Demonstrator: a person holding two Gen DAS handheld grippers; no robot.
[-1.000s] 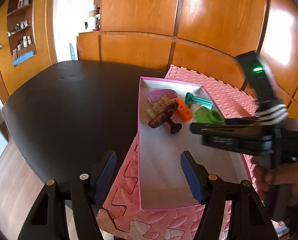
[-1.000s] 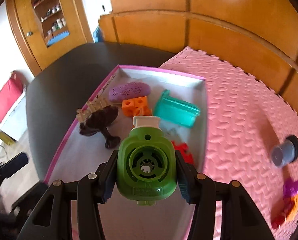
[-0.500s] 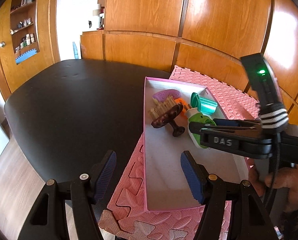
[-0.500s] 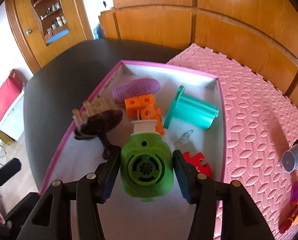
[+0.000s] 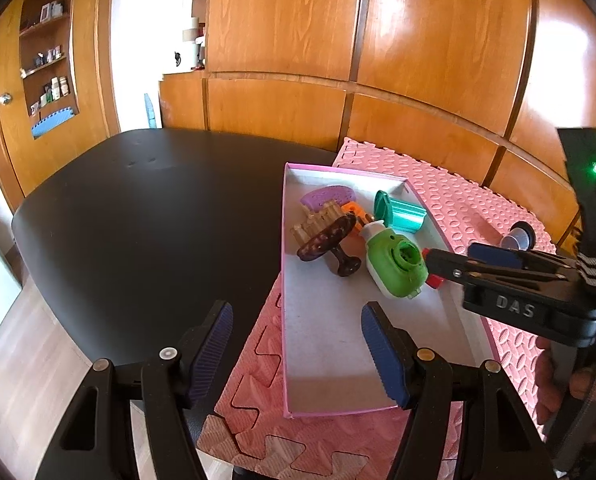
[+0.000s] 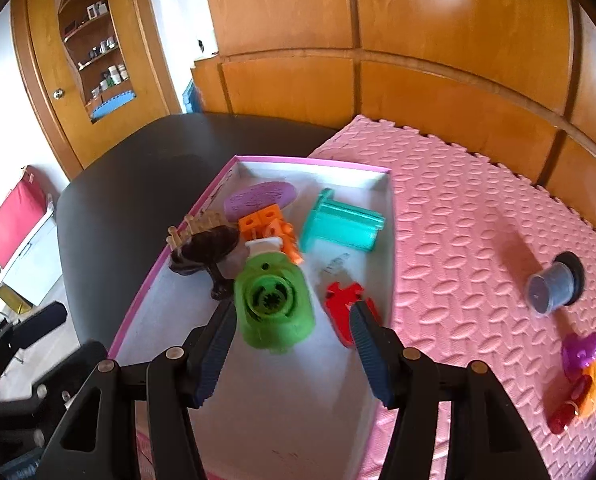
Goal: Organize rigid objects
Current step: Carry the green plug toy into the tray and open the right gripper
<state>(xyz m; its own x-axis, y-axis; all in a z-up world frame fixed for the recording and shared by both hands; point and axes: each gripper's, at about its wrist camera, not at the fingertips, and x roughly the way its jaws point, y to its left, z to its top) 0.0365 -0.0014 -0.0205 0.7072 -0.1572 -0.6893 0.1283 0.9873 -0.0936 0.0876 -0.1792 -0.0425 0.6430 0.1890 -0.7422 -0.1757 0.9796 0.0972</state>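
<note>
1. The black desk (image 5: 145, 216) carries a pink mat (image 6: 458, 216).
2. The pink box (image 6: 137, 300) sits on the mat.
3. The green toy (image 6: 271, 300) lies in the box, near its middle.
4. The right gripper (image 6: 289, 330) has just been opening; its jaws stand off the toy.
5. The left gripper (image 5: 293, 340) is open and holds nothing.
6. A grey cup (image 6: 550, 286) lies far right.

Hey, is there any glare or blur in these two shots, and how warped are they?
Left wrist view: sharp, with bright glare on the wood panels, straight lines bowed by the fisheye. Right wrist view: softer, the green toy slightly blurred, glare top right, dark corners.
</note>
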